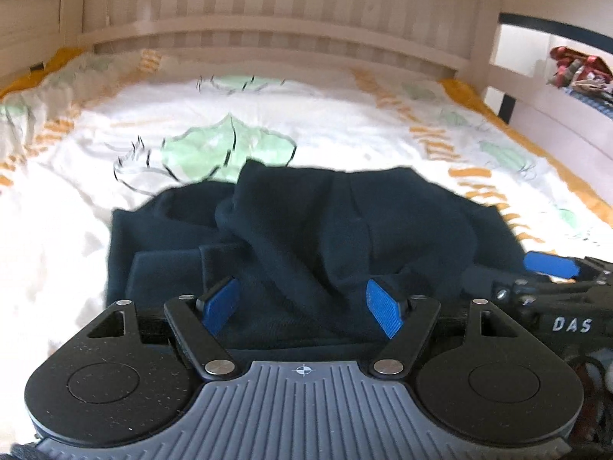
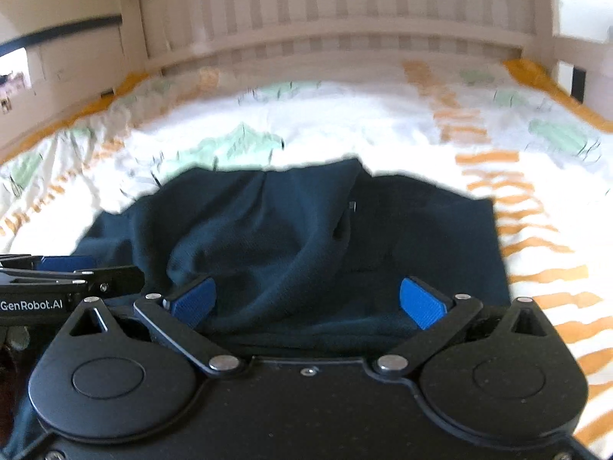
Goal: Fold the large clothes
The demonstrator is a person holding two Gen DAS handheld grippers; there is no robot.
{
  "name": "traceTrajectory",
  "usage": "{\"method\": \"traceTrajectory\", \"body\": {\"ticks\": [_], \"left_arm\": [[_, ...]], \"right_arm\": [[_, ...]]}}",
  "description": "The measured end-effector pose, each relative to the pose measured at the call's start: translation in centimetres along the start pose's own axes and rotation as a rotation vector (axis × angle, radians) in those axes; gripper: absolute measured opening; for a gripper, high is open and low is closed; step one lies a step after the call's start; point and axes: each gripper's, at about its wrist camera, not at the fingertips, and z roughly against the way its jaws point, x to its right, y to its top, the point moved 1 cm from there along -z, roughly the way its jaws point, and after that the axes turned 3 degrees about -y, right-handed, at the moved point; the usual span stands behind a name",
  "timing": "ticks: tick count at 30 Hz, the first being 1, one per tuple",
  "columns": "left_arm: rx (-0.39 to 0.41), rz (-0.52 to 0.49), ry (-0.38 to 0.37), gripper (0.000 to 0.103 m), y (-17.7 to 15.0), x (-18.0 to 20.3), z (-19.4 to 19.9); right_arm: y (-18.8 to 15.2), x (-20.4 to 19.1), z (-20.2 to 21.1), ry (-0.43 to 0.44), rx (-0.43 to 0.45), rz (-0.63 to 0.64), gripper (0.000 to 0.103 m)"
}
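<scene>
Two grippers hang over a dark navy garment (image 1: pixel 306 222) that lies bunched on a bed. The garment sits near the front of the bedspread (image 1: pixel 345 122), which is white with green leaf shapes and orange stripes, and it is rumpled into thick folds rather than laid flat. A pale slatted headboard (image 1: pixel 291 11) stands at the far end of the bed.

From the left wrist view, the left gripper (image 1: pixel 302 308) has its jaws standing well apart, with the blue pads (image 1: pixel 220 304) angled outward. Dark cloth fills the space below and between them, but neither pad presses on a fold, so nothing is held. At the right edge of that view part of the right gripper (image 1: pixel 551 266) shows, one blue pad and black linkage, just beside the garment's right edge.

From the right wrist view, the right gripper (image 2: pixel 306 303) is spread very wide, its blue pads (image 2: pixel 421 303) far from each other. The garment (image 2: pixel 291 237) lies under the gap, with a raised ridge of cloth running up the middle, and the pads are clear of it; this gripper grasps nothing either. The left gripper (image 2: pixel 65 264) shows at the left edge of this view, close alongside, over the left part of the garment.

A shelf with red and patterned items (image 1: pixel 578 69) stands beyond the bed's right side. Both views are slightly blurred.
</scene>
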Motion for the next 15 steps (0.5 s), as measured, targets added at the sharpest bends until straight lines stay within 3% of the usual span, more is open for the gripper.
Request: {"method": "traceTrajectory", "body": {"ticks": [9, 15], "left_arm": [[0.049, -0.019, -0.030, 0.072, 0.1, 0.4, 6.8], [0.008, 0.021, -0.044, 0.073, -0.8, -0.9, 10.3]], "right_arm": [[0.3, -0.2, 8.1, -0.012, 0.158, -0.054, 0.102], [-0.4, 0.7, 11.9, 0.077, 0.118, -0.127, 0.102]]}}
